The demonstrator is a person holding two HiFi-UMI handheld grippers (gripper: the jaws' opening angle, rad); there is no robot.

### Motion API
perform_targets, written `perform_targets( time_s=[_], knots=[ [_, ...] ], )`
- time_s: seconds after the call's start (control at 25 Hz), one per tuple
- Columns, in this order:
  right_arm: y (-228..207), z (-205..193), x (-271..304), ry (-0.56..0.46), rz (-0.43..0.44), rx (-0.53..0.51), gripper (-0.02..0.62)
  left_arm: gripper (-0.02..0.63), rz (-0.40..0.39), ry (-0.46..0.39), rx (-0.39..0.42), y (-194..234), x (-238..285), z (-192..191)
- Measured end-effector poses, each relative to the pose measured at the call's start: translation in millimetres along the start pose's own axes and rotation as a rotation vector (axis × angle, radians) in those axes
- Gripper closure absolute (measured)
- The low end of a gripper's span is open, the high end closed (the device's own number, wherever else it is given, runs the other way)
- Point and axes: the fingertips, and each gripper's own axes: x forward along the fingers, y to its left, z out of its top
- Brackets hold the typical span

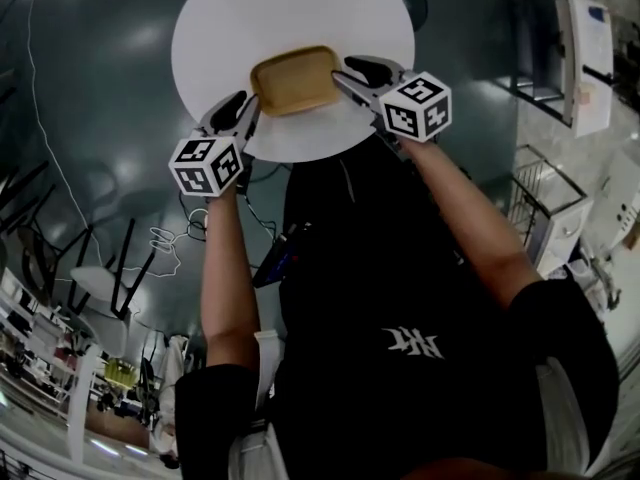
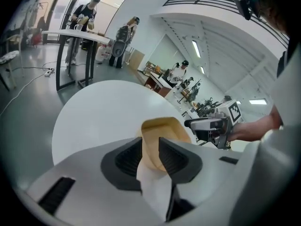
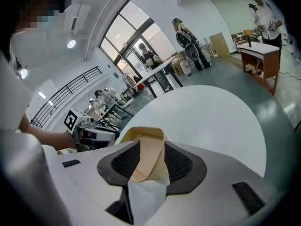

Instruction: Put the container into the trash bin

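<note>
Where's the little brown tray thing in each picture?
Head view: container, top middle, on the white round table.
Left gripper view: container, centre, between the jaws.
Right gripper view: container, just below centre, between the jaws.
Shared landmark: the white round table under it.

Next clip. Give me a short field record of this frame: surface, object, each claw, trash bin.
surface: round white table
object: tan container, lying on the table near its front edge
left claw: open, one end of the container between its pads
right claw: open, the other end of the container between its pads
lifted: not yet
trash bin: none identifiable in these views
</note>
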Motion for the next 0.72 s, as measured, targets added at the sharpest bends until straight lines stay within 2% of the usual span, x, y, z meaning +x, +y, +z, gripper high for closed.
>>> perform_targets(
  time_s=[0.24,0.52,0.6,0.72],
  knots=[
    [-15.7,-18.8,11.3,0.035,-0.052,0.035,0.433,0.497,0.031,0.055,-0.028,11.6,15.3,-14.4],
    [-18.7,-25.7,11.7,0.047,-0.077,0.035,0.433,0.524,0.020,0.063,-0.035,6.0,22.5,-18.7],
    [-17.6,-25.5,13.2,0.046,-0.079,0.035,0.446,0.538,0.018,0.067,-0.038,4.3,24.4,-20.1],
    [-15.5,-25.0,16.9,0.046,-0.089,0.025,0.506,0.538,0.014,0.069,-0.050,4.0,27.0,-22.1]
  ],
)
